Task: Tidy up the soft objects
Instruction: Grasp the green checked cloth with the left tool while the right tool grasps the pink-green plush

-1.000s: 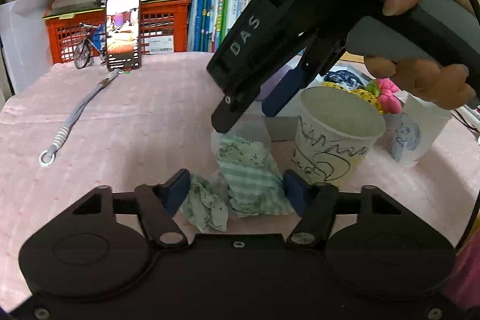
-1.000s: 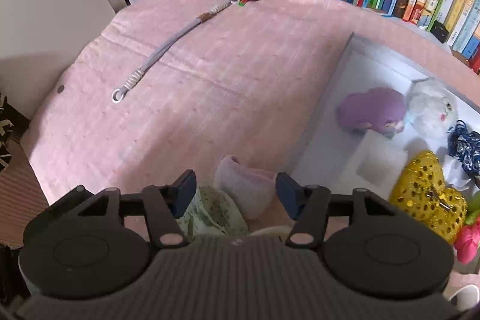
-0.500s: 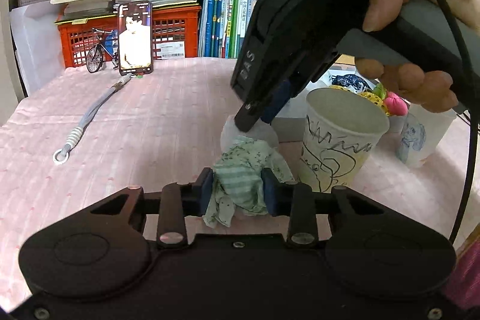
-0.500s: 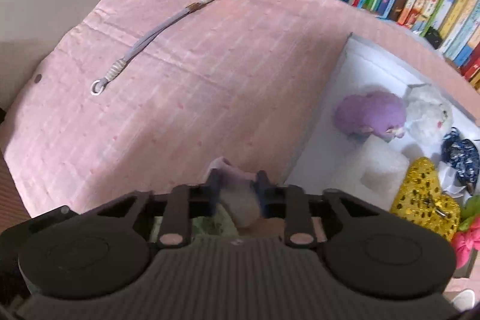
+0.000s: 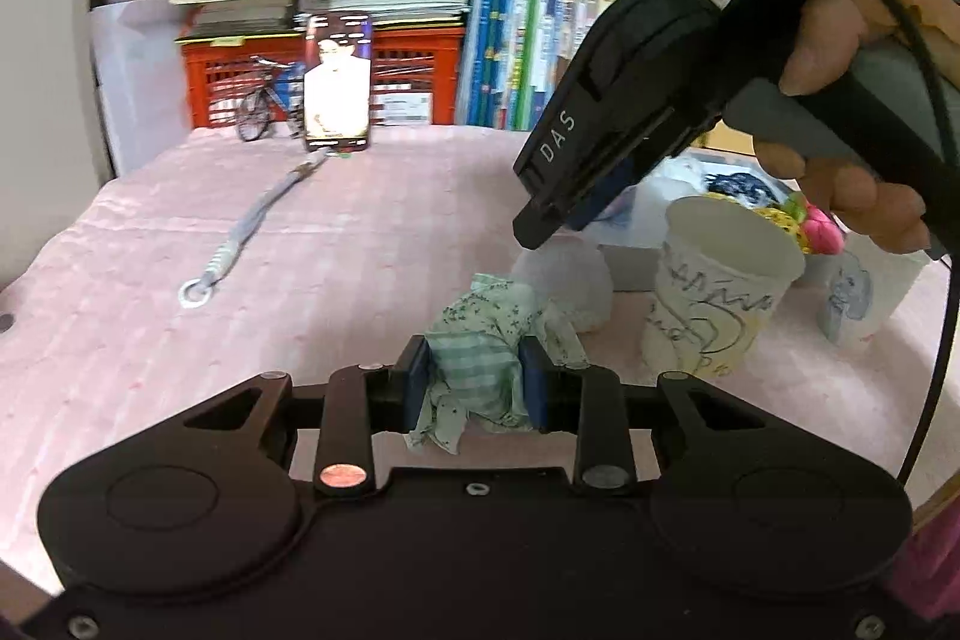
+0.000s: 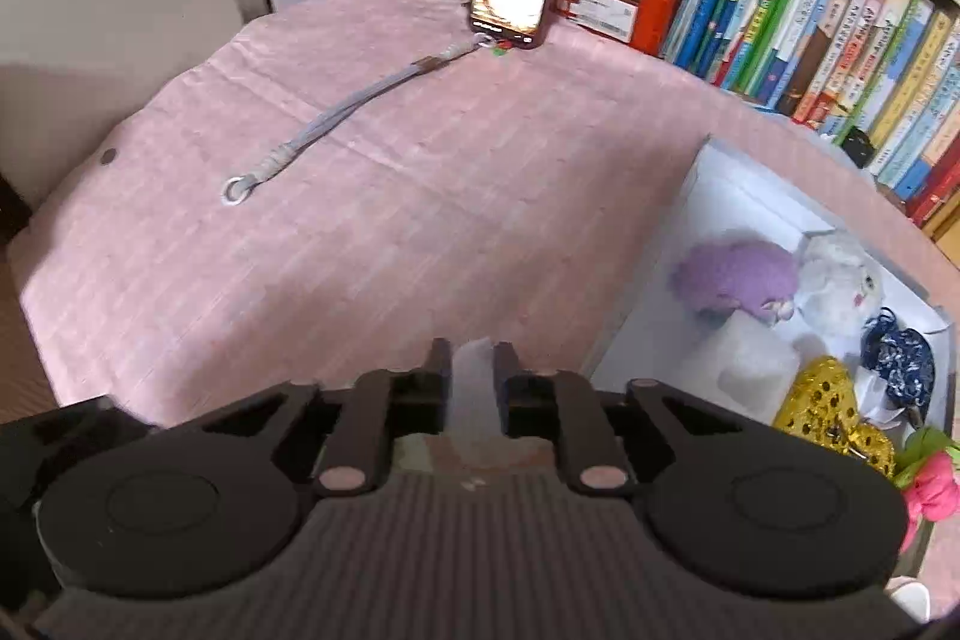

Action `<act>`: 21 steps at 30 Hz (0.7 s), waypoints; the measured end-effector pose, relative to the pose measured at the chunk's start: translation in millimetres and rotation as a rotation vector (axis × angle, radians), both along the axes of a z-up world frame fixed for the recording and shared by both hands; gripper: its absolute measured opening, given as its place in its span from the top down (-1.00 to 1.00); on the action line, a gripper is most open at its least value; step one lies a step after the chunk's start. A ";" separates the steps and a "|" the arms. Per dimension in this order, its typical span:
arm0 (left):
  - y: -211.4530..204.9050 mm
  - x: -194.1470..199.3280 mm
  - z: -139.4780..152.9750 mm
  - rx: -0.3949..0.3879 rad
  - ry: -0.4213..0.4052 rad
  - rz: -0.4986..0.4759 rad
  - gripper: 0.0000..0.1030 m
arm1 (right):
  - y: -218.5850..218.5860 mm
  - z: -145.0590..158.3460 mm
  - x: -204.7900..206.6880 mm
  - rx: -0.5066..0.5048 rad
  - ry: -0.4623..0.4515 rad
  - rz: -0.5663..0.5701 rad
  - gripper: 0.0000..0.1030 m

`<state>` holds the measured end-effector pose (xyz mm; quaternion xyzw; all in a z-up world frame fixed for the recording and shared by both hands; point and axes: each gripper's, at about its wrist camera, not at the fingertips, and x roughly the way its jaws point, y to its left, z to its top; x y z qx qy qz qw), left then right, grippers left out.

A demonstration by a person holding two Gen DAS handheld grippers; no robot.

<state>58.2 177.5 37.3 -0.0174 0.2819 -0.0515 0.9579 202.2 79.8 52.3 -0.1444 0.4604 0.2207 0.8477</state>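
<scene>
The only lettering that is reading clearly is "DAS", running in white up the black body of the right gripper (image 5: 543,235) as the left wrist camera is seeing it; the book (image 6: 828,16) spines, the white label on the red crate (image 5: 324,67) and the scrawled drawing on the paper cup (image 5: 717,292) are staying too blurred to read. At the far left a grey lanyard (image 5: 252,226) is lying slantwise on the pink tablecloth (image 5: 372,220), its ring end nearest the camera and its other end leading back to a phone (image 5: 337,82) that is standing upright with a lit screen against the crate, a small model bicycle (image 5: 261,106) beside it. At centre the left gripper (image 5: 474,385) is clenching a crumpled green patterned cloth (image 5: 480,352), whose bunched length is standing roughly upright between the blue pads with a loose corner hanging below; these jaws have just been closing on it. Just right of it a hand (image 5: 840,100) is gripping the right gripper, which is pointing steeply down and pinching a pale, whitish soft object (image 5: 567,280); in its own camera the pale object is sitting upright between the fingers, and those jaws have just been easing wider with the object between them. Further right a white tray (image 6: 720,196) is holding a purple plush (image 6: 735,277), a white plush (image 6: 840,280) and a gold sequinned piece (image 6: 831,412), with shelves of books closing the back
</scene>
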 end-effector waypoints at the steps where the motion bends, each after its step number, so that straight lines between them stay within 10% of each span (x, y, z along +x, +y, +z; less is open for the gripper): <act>1: 1.8 -1.0 -0.3 0.002 -0.001 0.012 0.42 | 3.8 -1.6 2.9 -0.015 0.006 -0.007 -0.02; 14: 13.4 -4.3 -4.5 -0.028 -0.013 0.052 0.42 | 31.6 -44.8 23.2 -0.222 0.110 -0.063 -0.29; 21: 11.2 -3.8 -2.3 -0.036 -0.017 0.055 0.42 | 28.2 -39.7 18.6 -0.183 0.087 -0.047 0.14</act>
